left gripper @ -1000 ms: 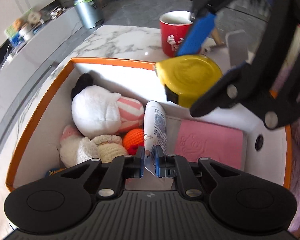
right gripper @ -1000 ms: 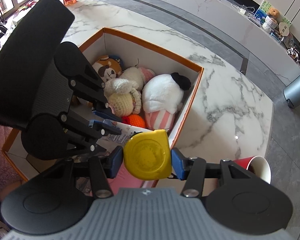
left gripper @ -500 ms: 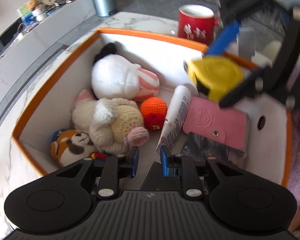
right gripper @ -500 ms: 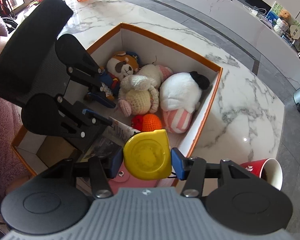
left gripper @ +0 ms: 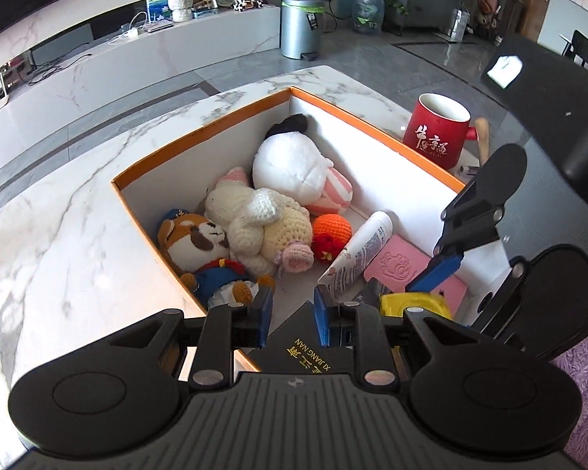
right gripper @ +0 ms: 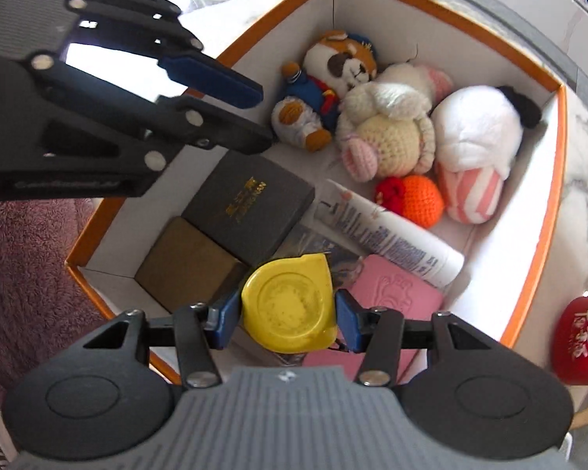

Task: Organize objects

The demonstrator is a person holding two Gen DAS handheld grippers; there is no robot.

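The left gripper (left gripper: 290, 315), fingers slightly parted and empty, has just released the white tube (left gripper: 358, 252) mid-box, while the right gripper (right gripper: 288, 315) lowers its clamped yellow tape measure (right gripper: 290, 303) into the orange box (right gripper: 554, 180), lower centre.

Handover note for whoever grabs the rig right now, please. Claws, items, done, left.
Right claw: shut on the yellow tape measure, low over the orange box.
Left claw: open a little, empty, above the box.
Done: plush toys, white tube, pink wallet and black box are inside.
Left: release the tape measure inside. The red mug stands outside.
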